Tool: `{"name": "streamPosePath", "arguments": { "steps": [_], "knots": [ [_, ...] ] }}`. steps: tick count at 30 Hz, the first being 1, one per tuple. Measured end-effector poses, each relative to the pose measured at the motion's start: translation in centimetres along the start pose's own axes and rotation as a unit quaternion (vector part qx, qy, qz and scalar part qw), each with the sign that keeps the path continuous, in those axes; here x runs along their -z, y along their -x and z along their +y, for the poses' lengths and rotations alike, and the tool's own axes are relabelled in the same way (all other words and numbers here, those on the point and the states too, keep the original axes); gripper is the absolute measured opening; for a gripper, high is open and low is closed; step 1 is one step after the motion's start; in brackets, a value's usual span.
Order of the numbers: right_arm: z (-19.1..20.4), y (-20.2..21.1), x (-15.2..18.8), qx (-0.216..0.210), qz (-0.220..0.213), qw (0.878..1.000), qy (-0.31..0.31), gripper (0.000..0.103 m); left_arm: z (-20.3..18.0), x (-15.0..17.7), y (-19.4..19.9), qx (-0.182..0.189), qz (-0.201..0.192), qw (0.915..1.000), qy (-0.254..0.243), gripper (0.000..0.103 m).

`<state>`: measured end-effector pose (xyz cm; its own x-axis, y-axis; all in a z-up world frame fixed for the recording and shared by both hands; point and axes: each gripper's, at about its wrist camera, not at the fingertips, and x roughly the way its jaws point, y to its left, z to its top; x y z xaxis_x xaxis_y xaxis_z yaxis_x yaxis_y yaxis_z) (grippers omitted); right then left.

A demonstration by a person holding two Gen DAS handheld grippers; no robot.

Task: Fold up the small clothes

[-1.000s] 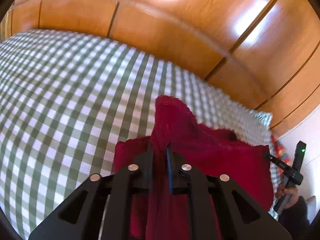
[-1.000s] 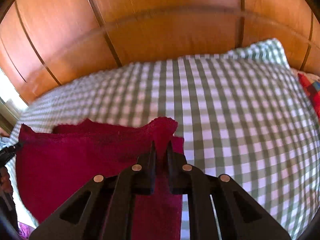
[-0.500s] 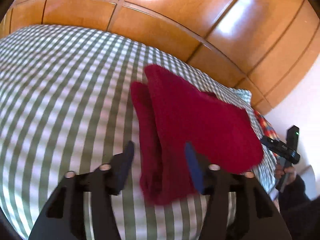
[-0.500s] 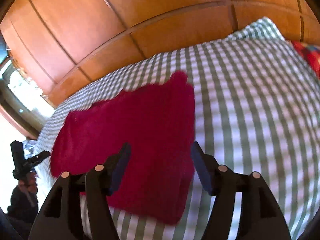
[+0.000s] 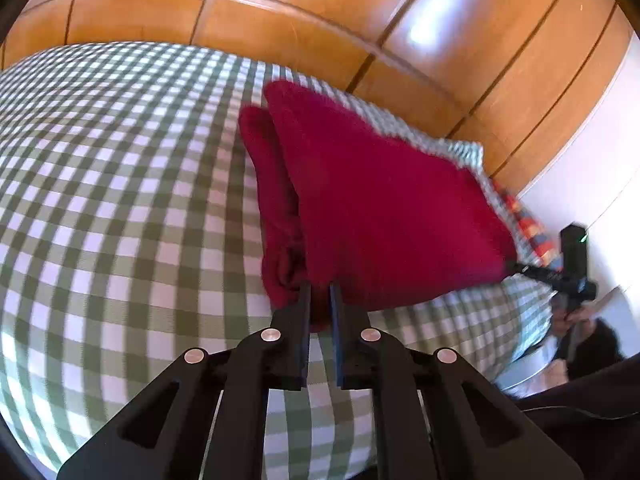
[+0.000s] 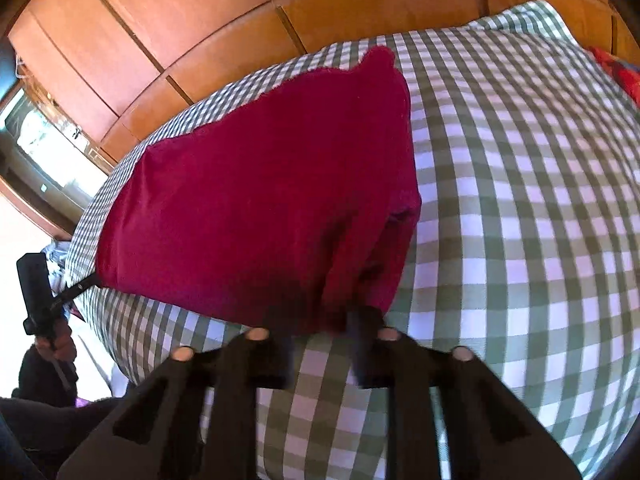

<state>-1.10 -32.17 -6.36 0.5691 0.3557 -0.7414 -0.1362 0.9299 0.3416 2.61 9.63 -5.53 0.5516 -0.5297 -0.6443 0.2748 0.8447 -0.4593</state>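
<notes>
Left wrist view: red cloth [image 5: 380,208] lies folded on the green checked bedspread [image 5: 120,200], directly ahead of the left gripper [image 5: 319,300]. Jaws nearly together, pinching the near corner of the cloth. Long axis runs away from this corner toward the right, where the other gripper sits at the far corner.

Right wrist view: right gripper [image 6: 320,336] at the opposite near corner of the cloth; jaws look parted around the hem, blurred, so grip cannot be told.

Each hand has its own corner; neither is nearer overall.

Against half a second ago: left jaws were wide apart and short of the cloth, now closed on it; right jaws have narrowed and moved up to the hem
</notes>
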Motion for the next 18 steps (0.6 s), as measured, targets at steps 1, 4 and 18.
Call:
{"name": "streamPosePath", "arguments": {
  "steps": [1,4,18],
  "knots": [
    [0.6,0.3,0.0,0.001,-0.006,1.000,0.008,0.010,0.0,-0.1,0.7,0.004,-0.006,1.0000,-0.001,0.006],
    [1.3,2.0,0.3,0.000,-0.013,1.000,0.028,0.009,-0.7,0.1,2.5,0.013,-0.011,0.9996,-0.024,0.005],
    [-1.2,1.3,4.7,0.003,0.059,0.998,0.006,0.012,0.2,5.4,1.6,-0.002,0.053,0.9978,0.039,0.006]
  ]
}}
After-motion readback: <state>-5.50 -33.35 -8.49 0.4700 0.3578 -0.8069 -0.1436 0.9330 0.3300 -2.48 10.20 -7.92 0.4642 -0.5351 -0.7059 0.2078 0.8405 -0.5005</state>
